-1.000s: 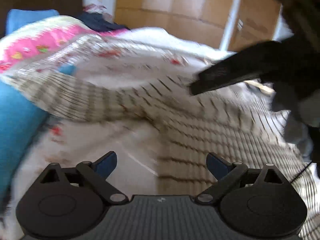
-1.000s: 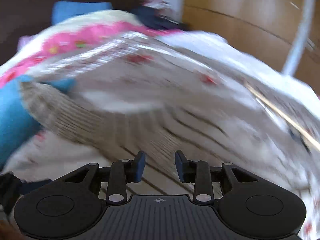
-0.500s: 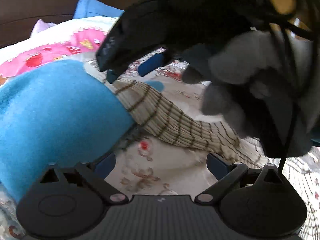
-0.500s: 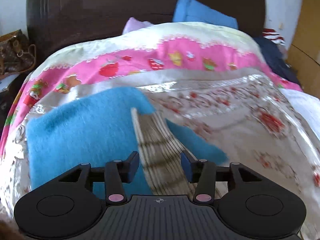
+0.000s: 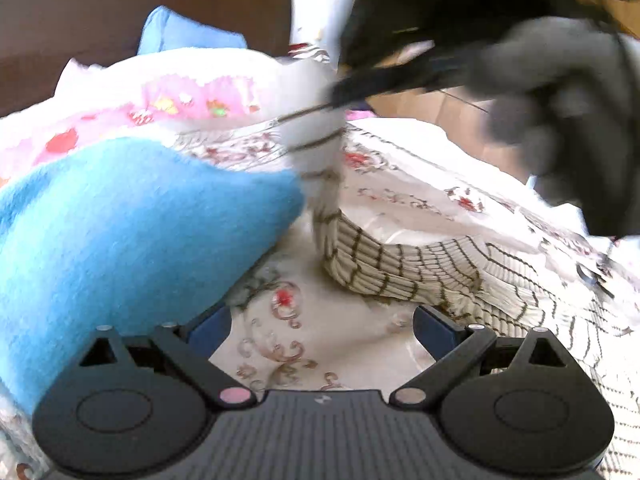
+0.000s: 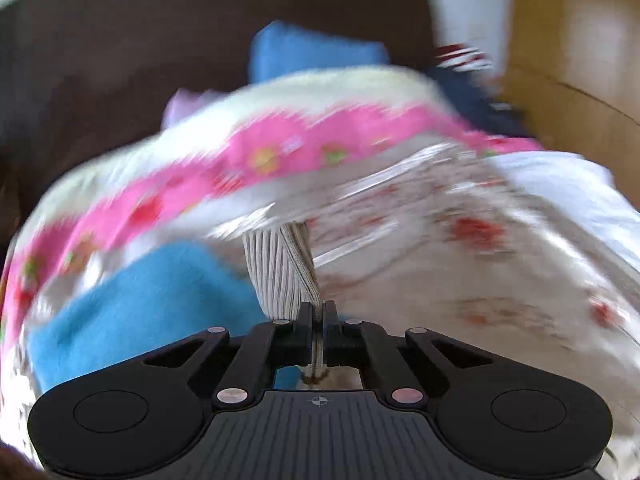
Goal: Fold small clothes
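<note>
Item: striped garment (image 5: 404, 264), beige ribbed knit crossed with dark lines. One end is lifted off the bed and pinched in the right gripper (image 6: 318, 316), jaws pressed together on a thin fold of the fabric; the rest trails down and spreads flat over the bedspread (image 5: 400, 200) toward the bed's right edge in the left wrist view. The lifted part is blurred.

Right gripper, as seen from the left wrist camera (image 5: 360, 88): raised above the middle of the bed, carried by a grey-gloved hand (image 5: 552, 92).

Left gripper (image 5: 320, 330): jaws wide apart, nothing between them, held low over bare floral bedspread near the bed's near edge.

Blue fleece cloth (image 5: 120, 232): lies on the bedspread at the left, just beside the lifted end of the garment.

Pink-bordered blanket (image 6: 248, 156): across the far end of the bed.

Blue pillow (image 6: 312, 56): against the dark headboard (image 6: 120, 60).
</note>
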Demonstrator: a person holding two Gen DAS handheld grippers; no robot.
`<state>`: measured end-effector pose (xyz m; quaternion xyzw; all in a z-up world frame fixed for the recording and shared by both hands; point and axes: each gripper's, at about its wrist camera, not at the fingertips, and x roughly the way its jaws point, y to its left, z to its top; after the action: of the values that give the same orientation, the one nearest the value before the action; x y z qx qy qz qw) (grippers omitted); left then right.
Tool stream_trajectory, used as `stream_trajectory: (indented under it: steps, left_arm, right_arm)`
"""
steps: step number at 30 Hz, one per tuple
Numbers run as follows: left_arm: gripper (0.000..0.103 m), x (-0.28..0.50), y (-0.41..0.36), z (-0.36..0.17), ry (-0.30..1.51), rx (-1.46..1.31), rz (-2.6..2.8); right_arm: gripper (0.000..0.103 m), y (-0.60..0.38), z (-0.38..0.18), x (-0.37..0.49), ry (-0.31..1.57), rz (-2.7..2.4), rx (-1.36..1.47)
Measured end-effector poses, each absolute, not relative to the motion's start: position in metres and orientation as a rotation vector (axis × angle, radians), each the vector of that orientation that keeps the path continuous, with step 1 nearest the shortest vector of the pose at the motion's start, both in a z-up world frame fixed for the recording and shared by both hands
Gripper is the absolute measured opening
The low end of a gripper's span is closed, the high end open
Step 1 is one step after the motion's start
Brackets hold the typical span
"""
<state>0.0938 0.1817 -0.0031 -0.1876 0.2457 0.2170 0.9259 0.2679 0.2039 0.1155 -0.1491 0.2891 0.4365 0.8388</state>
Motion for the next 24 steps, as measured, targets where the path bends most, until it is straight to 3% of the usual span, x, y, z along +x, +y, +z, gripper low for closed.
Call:
stream_trajectory:
  steps: [5,9,15,20,24]
  left_arm:
    - [0.103,0.096,0.159,0.000,0.488,-0.290,0.387]
    - [0.103,0.099,0.132,0.004,0.474,-0.203,0.320]
    - [0.103,0.114,0.090,-0.003,0.504,-0.056,0.234]
    - [0.103,0.125,0.075,-0.014,0.573,-0.017,0.188]
    - [0.103,0.127,0.069,-0.019,0.590,0.014,0.188]
  right_arm:
    - [0.002,0.075,0.144,0.300,0.544,0.702,-0.097]
    - [0.002,-0.025,0.136,0.317,0.529,0.533,0.042]
    - [0.002,-0.138,0.062,0.327,0.625,0.323,0.190]
    - [0.003,-0.175,-0.008,0.336,0.757,0.206,0.212]
    - [0.012,-0.181,-0.015,0.331,0.747,0.189,0.256]
